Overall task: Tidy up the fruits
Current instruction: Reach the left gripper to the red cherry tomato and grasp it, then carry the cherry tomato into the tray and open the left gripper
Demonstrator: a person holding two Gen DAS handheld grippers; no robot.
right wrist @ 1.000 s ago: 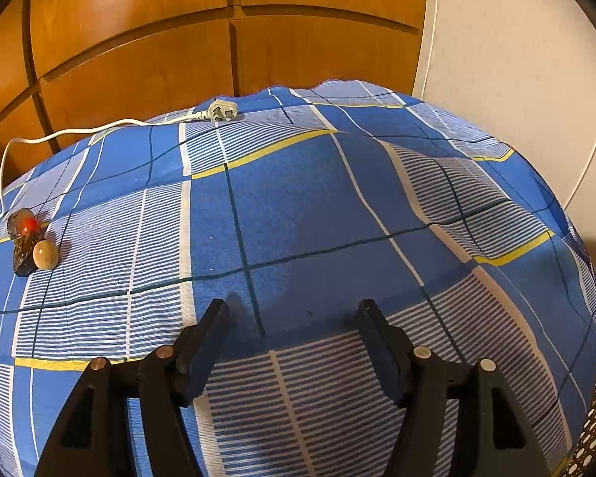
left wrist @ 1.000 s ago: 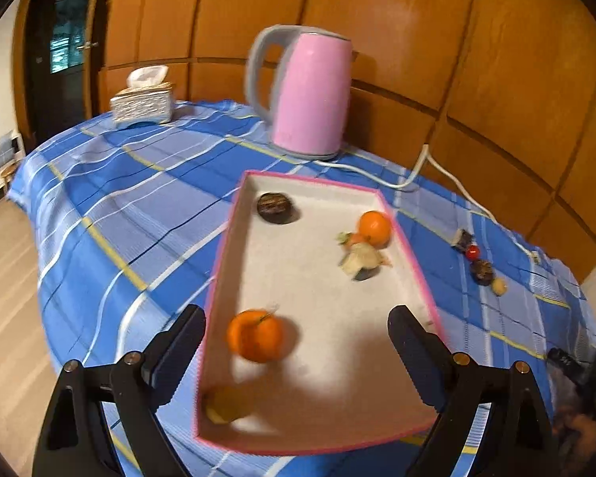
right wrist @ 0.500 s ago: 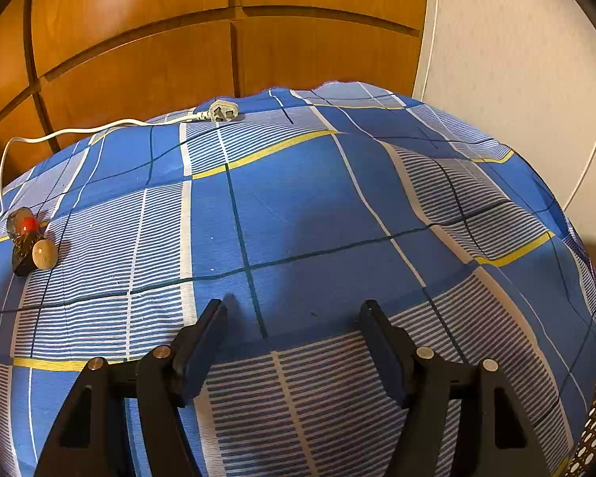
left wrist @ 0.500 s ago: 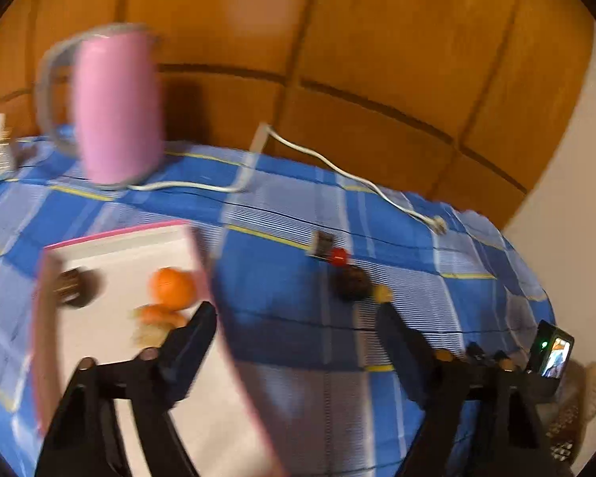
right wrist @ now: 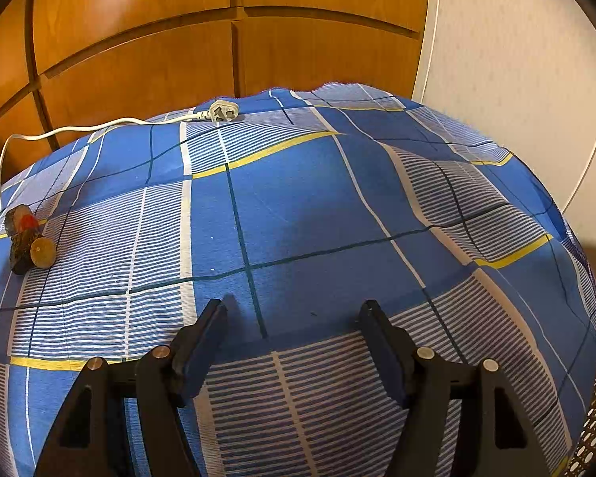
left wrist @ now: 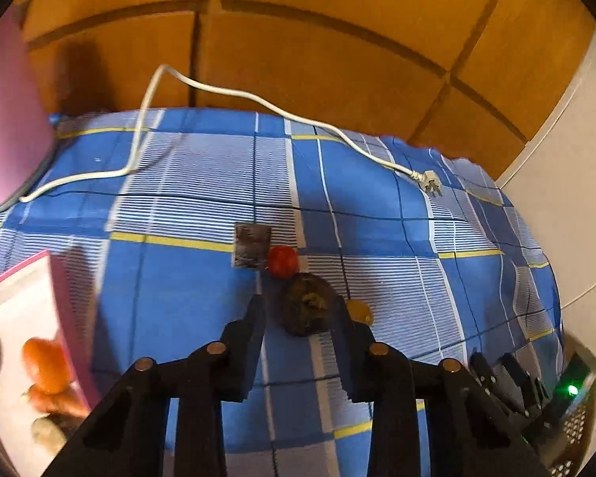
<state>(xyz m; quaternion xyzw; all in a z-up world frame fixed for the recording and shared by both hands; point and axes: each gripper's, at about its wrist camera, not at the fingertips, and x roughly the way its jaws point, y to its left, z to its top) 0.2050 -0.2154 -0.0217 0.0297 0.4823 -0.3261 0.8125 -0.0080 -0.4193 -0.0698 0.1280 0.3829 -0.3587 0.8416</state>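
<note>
In the left wrist view my left gripper (left wrist: 298, 310) is open, its fingers on either side of a dark wrinkled fruit (left wrist: 308, 308) on the blue checked cloth. A small red fruit (left wrist: 283, 261) and a dark square piece (left wrist: 251, 246) lie just beyond it, and a small yellow fruit (left wrist: 359, 312) lies at its right. The pink-rimmed tray (left wrist: 16, 278) at the left holds an orange (left wrist: 45, 359) and other fruit. My right gripper (right wrist: 294, 318) is open and empty over bare cloth; the same fruit cluster (right wrist: 28, 244) shows far left.
A pink kettle (left wrist: 8, 119) stands at the far left, its white cord (left wrist: 258, 99) and plug (left wrist: 429, 183) lying across the back of the table. Wooden wall panels stand behind. A device with a green light (left wrist: 572, 389) is at the lower right. The table edge curves down at the right.
My left gripper has swung right from over the tray to the loose fruits and now straddles the dark fruit. The right gripper has barely moved.
</note>
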